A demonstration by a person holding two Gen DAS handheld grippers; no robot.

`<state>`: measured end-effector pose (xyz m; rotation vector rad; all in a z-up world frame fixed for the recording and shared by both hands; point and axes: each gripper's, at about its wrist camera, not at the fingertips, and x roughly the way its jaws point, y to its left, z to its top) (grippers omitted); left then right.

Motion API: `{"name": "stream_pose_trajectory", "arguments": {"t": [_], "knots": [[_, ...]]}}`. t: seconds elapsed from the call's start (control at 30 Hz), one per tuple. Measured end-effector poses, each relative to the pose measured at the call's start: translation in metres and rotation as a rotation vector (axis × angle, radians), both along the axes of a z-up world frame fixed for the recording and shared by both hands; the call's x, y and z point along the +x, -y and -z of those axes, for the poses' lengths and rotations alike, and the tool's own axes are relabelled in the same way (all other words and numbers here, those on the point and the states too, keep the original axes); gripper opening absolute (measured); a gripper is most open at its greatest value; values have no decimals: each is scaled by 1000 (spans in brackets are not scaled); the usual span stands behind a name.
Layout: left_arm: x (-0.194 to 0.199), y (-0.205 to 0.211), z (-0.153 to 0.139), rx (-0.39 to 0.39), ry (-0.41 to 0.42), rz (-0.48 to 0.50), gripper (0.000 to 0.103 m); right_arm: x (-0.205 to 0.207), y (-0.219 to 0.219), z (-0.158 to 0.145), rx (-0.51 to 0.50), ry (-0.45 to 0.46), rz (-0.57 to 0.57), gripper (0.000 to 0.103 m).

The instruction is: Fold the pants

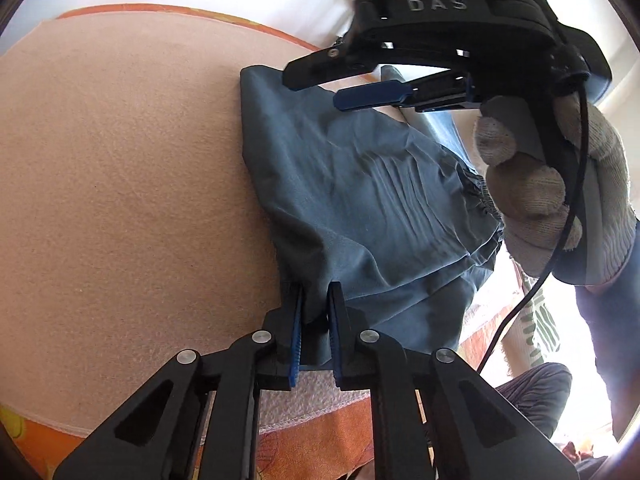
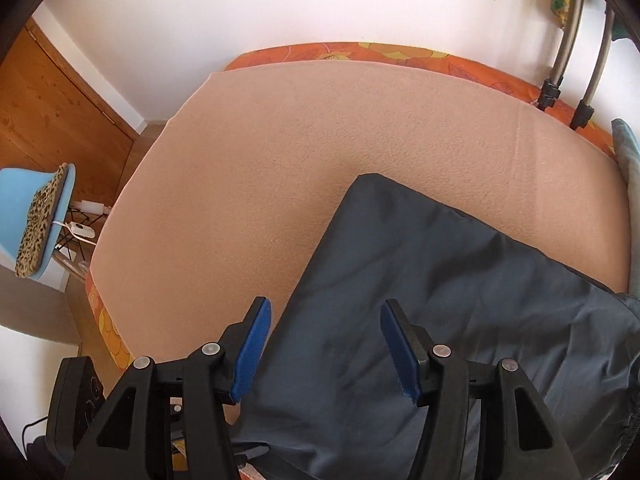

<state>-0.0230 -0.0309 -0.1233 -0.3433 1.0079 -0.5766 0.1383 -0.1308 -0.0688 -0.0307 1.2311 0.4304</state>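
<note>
Dark blue-grey pants [image 1: 360, 184] lie folded on a peach blanket [image 1: 120, 184]. My left gripper [image 1: 316, 300] is shut on the near corner of the pants, with cloth bunched between its blue pads. My right gripper [image 1: 312, 82] hovers above the far part of the pants, held by a gloved hand [image 1: 540, 184], with its jaws apart. In the right wrist view the pants [image 2: 420, 300] spread under my open right gripper [image 2: 326, 316], which holds nothing. The elastic waistband [image 1: 480, 196] lies toward the right.
The blanket [image 2: 280, 160] covers a bed with an orange flowered sheet [image 2: 360, 50]. A white wall stands behind. A blue chair with a leopard cushion [image 2: 40, 216] and a wooden door [image 2: 52, 112] are at the left. Metal bars [image 2: 568, 60] rise at the right.
</note>
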Motion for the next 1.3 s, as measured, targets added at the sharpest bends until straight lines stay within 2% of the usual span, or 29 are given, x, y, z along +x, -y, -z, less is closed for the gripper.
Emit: {"name": "stream_pose_trajectory", "arguments": {"t": [0.1, 0.23, 0.33, 0.43, 0.5, 0.63, 0.73, 0.87, 0.93, 1.0, 1.07, 1.1, 1.13, 1.27, 1.3], "knots": [[-5, 1, -8, -12, 37, 10, 7, 11, -28, 18, -65, -55, -16, 60], [-17, 11, -23, 18, 121, 52, 6, 17, -53, 37, -230, -63, -47, 61], [-21, 18, -30, 18, 152, 75, 6, 22, -57, 50, -256, -103, -50, 60], [-20, 23, -30, 17, 153, 86, 6, 23, -56, 59, -290, -102, -51, 59], [-20, 25, -28, 16, 153, 94, 6, 20, -55, 59, -306, -82, -55, 50], [-22, 32, -28, 20, 159, 106, 5, 19, -42, 54, -273, -88, -30, 21], [-29, 38, -26, 47, 180, 100, 5, 17, -28, 50, -213, -96, -18, 6], [-38, 38, -27, 77, 199, 60, 7, 8, -14, 43, -136, -103, 14, 2], [-43, 40, -28, 82, 195, 34, 22, 5, -8, 39, -116, -103, 20, 2], [-46, 43, -31, 79, 202, 23, 27, 5, -2, 33, -106, -98, 20, 2], [-50, 51, -36, 117, 235, 16, 29, 8, 1, 27, -96, -95, 24, 2], [-51, 55, -38, 150, 256, 11, 40, 10, 1, 25, -95, -91, 19, 2], [-51, 59, -40, 176, 270, -3, 46, 9, 1, 23, -94, -87, 14, 2], [-43, 54, -48, 140, 265, -59, 47, 12, 2, 19, -71, -97, 24, 2], [-38, 54, -46, 157, 250, -68, 47, 13, 0, 18, -73, -94, 20, 2]]}}
